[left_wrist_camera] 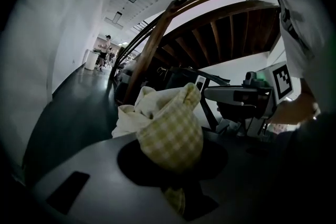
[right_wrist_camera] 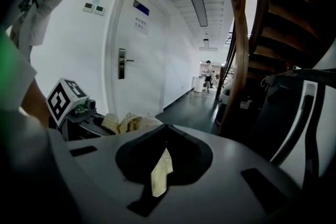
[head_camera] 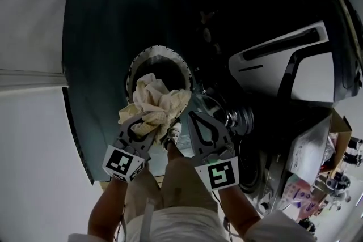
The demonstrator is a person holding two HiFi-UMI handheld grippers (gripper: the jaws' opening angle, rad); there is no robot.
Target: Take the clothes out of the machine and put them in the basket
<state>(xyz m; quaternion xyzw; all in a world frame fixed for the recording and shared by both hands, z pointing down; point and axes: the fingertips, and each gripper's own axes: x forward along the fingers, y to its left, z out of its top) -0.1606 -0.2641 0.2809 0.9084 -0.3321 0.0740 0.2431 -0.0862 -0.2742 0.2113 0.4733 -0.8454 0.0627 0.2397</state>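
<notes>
A bunched cloth (head_camera: 156,105), cream with a yellow check, hangs above a round, dark-mouthed basket (head_camera: 153,49) on the dark floor. My left gripper (head_camera: 144,124) is shut on this cloth; in the left gripper view the bundle (left_wrist_camera: 170,131) bulges out of the jaws. My right gripper (head_camera: 194,119) sits close beside it on the right, jaws together. A thin pale strip of the same cloth (right_wrist_camera: 161,173) is nipped between them. The right gripper view shows the left gripper's marker cube (right_wrist_camera: 65,97) with the bundle (right_wrist_camera: 128,123) beside it.
A round glassy door of what seems the dark machine (head_camera: 241,119) lies just right of the grippers. A white and black appliance (head_camera: 283,59) and a box of bits (head_camera: 334,144) stand farther right. A white door (right_wrist_camera: 136,60), wooden stairs (left_wrist_camera: 220,34) and a white wall (head_camera: 28,139) are around.
</notes>
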